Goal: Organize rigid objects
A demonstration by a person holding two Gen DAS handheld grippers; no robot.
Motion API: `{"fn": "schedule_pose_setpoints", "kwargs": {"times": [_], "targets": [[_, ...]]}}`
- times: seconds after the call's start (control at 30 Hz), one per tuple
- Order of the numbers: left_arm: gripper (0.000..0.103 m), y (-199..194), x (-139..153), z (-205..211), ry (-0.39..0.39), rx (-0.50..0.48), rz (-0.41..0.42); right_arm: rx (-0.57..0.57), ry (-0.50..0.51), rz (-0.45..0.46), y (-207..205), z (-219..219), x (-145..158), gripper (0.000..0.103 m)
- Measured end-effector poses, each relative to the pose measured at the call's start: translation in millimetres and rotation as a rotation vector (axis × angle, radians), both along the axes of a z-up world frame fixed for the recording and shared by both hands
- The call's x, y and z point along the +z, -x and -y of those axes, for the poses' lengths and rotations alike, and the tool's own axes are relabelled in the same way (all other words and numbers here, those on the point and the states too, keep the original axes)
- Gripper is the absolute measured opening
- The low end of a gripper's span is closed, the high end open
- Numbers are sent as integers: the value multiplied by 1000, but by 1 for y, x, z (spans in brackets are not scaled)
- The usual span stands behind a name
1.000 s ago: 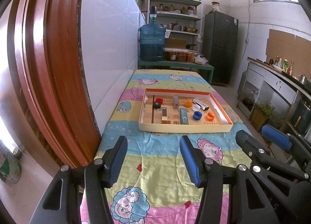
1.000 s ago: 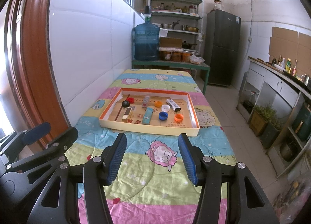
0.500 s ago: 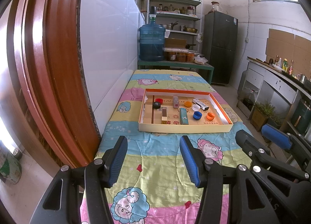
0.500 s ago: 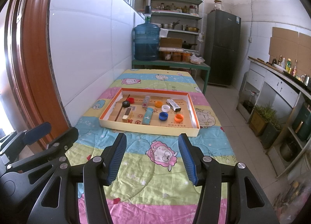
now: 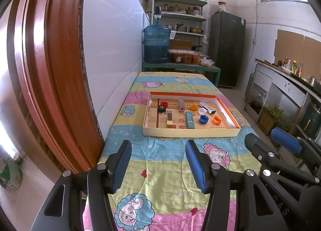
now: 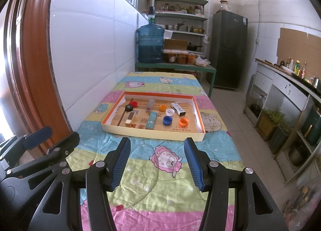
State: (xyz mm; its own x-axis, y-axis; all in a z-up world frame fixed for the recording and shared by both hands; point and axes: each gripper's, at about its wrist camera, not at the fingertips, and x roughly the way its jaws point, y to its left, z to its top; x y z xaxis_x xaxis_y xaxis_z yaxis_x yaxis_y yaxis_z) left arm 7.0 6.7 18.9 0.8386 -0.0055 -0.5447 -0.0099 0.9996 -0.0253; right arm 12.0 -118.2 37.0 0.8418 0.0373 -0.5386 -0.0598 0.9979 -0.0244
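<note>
A shallow cardboard tray (image 5: pixel 190 131) (image 6: pixel 152 133) with an orange rim lies mid-table. Inside it are several bottle caps, among them a blue cap (image 5: pixel 204 119) (image 6: pixel 167 120), an orange cap (image 5: pixel 217 119) (image 6: pixel 183 122), a white cap (image 5: pixel 202 111), a red cap (image 5: pixel 164 104) and a black cap (image 5: pixel 161 108). Small boxes lie among them: a teal box (image 5: pixel 189 122) (image 6: pixel 151 120), a tan box (image 5: pixel 169 118) and a white-and-black box (image 5: pixel 207 107). My left gripper (image 5: pixel 158 150) and my right gripper (image 6: pixel 156 148) both hover open and empty over the near end of the table, well short of the tray.
A colourful cartoon cloth (image 5: pixel 166 162) covers the table. A white tiled wall (image 5: pixel 112 60) and a brown door frame (image 5: pixel 40 70) run along the left. Behind the table stand a water jug (image 5: pixel 156 44), shelves and a dark fridge (image 5: pixel 227 48). A counter (image 5: pixel 284 82) lines the right side.
</note>
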Motion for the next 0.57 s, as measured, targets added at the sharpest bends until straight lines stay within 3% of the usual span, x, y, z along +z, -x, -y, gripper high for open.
{"fn": "schedule_pose_setpoints", "kwargs": {"times": [0.57], "targets": [[56, 3, -1, 3, -2, 1, 3, -3, -4, -6, 0, -1, -4, 57]]}}
